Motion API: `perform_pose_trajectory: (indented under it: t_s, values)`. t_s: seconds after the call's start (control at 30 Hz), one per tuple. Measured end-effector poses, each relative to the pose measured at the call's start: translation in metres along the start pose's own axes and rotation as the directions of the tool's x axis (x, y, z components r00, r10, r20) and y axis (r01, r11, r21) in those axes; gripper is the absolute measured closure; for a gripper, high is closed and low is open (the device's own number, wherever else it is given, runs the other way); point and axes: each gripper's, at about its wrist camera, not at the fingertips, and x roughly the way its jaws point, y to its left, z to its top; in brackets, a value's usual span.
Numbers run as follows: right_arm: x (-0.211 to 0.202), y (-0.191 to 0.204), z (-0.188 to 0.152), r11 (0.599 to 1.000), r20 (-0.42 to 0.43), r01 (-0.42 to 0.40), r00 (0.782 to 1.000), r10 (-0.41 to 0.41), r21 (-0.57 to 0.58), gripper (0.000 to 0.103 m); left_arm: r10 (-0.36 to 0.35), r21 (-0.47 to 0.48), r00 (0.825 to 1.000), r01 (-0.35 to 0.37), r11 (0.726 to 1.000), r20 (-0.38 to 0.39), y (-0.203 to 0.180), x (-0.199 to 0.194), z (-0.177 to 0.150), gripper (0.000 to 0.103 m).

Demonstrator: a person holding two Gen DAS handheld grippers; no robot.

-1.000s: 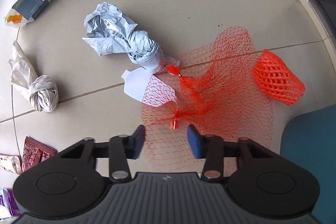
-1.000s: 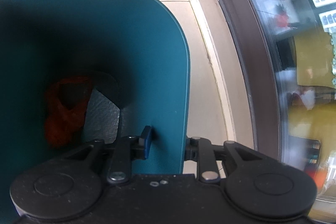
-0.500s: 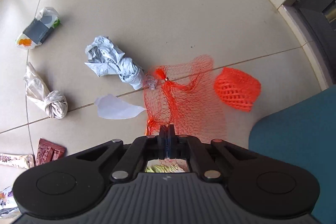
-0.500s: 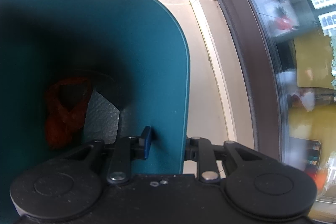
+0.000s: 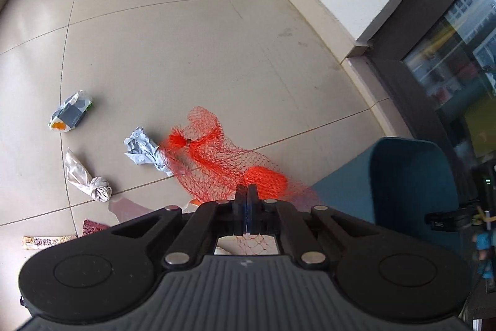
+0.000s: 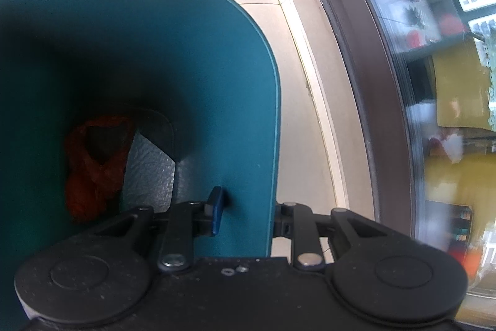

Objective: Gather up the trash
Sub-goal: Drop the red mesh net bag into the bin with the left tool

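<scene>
Hanging from the left gripper (image 5: 247,200), whose jaws are pressed together on its mesh, one red net bag (image 5: 214,160) trails over the tiled floor (image 5: 173,51) toward the room's far side, its knotted end gathered in a bright tuft. Behind the mesh sits one orange foam fruit sleeve (image 5: 266,180). Just beside the net's far end lies one crumpled grey mailer bag (image 5: 142,151); any print on it is too small to read. Farther left there is one grey-and-white packet (image 5: 70,116) with an orange patch and a green edge, its lettering illegible. Nearer, one knotted whitish plastic bag (image 5: 90,180) lies on the floor, and beside it one pale scrap of paper (image 5: 130,208). At the lower left edge of the floor are one dark red wrapper (image 5: 92,228) and one long snack bar wrapper (image 5: 48,241) printed with dark characters that cannot be made out.

The teal bin (image 5: 409,185) stands to the right, near the window frame (image 5: 400,51). The right gripper (image 6: 246,211) has its jaws clamped across the bin's rim, one blue pad inside the wall and the other finger outside. At the bottom of the bin lies one red plastic bag (image 6: 93,166).
</scene>
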Motion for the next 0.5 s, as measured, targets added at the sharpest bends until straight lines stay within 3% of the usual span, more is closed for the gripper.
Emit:
perform_pose_trajectory:
  t_s: [0.17,0.3,0.4,0.5]
  values:
    - [0.001,-0.001,0.003,1.0,-0.014,-0.01,1.0,0.01,0.014,0.078,-0.08,0.007,0.997,0.08,0.997,0.014,-0.034,-0.057,0.005,0.103]
    - [0.001,-0.004,0.007,1.0,-0.023,-0.024,0.999,0.025,0.018,0.079,-0.181,0.052,0.983,0.18,0.982,0.017,-0.076,-0.091,0.008,0.103]
    - [-0.002,-0.013,0.009,0.996,-0.029,-0.072,0.997,0.074,0.059,0.084,-0.262,0.086,0.965,0.262,0.961,-0.018,-0.107,-0.094,0.005,0.103]
    - [-0.007,-0.018,0.009,0.992,-0.026,-0.116,0.993,0.117,0.059,0.088,-0.287,0.111,0.956,0.292,0.95,-0.056,-0.128,-0.08,-0.002,0.103]
